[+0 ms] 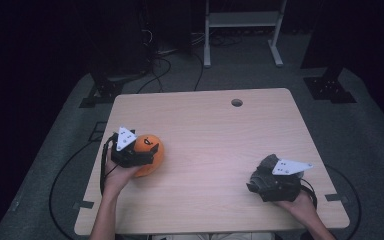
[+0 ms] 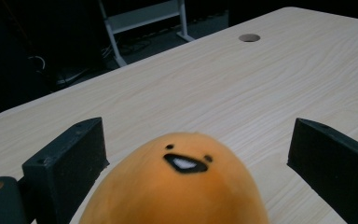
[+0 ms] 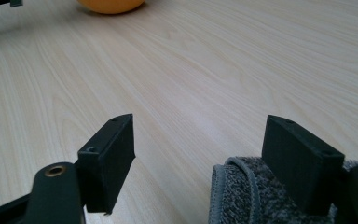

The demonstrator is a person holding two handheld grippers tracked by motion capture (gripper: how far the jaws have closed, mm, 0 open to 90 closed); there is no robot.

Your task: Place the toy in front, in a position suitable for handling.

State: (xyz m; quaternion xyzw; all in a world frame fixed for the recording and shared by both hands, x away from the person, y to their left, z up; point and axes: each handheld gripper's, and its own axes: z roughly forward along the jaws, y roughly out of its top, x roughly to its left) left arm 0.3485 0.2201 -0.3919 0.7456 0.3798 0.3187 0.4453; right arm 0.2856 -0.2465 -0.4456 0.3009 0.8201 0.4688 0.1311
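Orange plush toy (image 1: 149, 154) with a printed face, sitting near the left edge of the wooden table (image 1: 215, 145), straddled by the left gripper (image 1: 142, 150). Jaws spread wide in the left gripper view, one either side of the toy (image 2: 182, 186), clear gaps on both flanks, nothing clamped yet. Looks like the approach stage of a grasp, not the squeeze.

To do it well:
- Push further forward before closing; only the front of the toy sits between the jaws, so a close now would likely pinch the nose and squirt it out.
- Keep it centred, gaps roughly equal on both sides, so neither jaw shoves it sideways first.
- Keep jaw tips low, close to the tabletop, to catch the widest part of the body.
- Close slowly; soft body will compress, so expect some give before a firm hold.

Right gripper (image 1: 275, 181) near the right front of the table, well apart from the toy. Jaws wide open too, with a grey knitted cloth (image 3: 242, 196) lying beneath and beside the right-hand jaw. Touching or just over it: cannot tell. Not gripped, anyway. Same grey cloth (image 1: 267, 165) visible under that gripper from the high view. Best held still while the left one works.

Toy also visible as an orange edge (image 3: 109, 5) far up the right gripper view.
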